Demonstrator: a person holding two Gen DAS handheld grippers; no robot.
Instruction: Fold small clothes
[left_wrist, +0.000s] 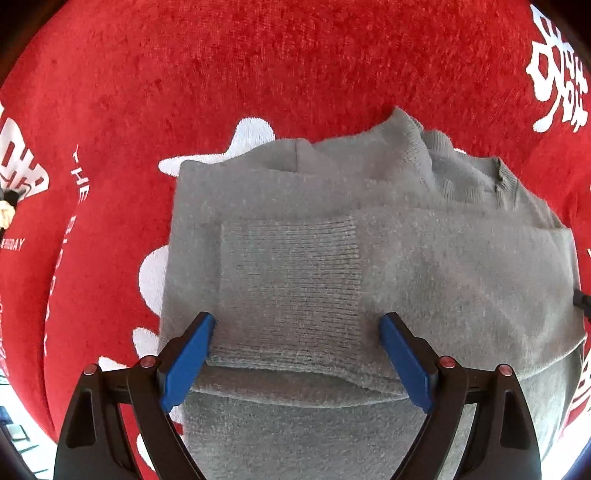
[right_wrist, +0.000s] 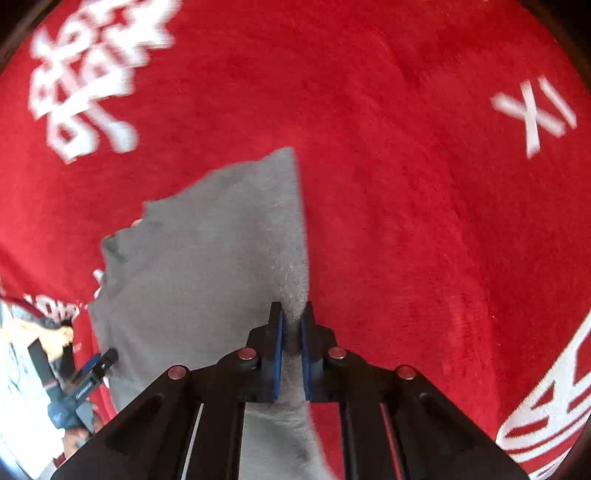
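A small grey knitted sweater (left_wrist: 369, 229) lies partly folded on a red cloth, its ribbed cuff (left_wrist: 291, 280) laid across the body and its collar at the far side. My left gripper (left_wrist: 297, 325) stands open, its blue pads on either side of the cuff, just above the knit. In the right wrist view the same grey sweater (right_wrist: 207, 258) stretches away from my right gripper (right_wrist: 291, 325), which is shut on the garment's right-hand edge, with grey knit pinched between the blue pads.
The red cloth (left_wrist: 258, 66) with white lettering covers the whole surface around the garment (right_wrist: 424, 203). The left gripper's tip (right_wrist: 99, 365) shows at the lower left of the right wrist view. A bright floor area lies beyond the cloth's left edge.
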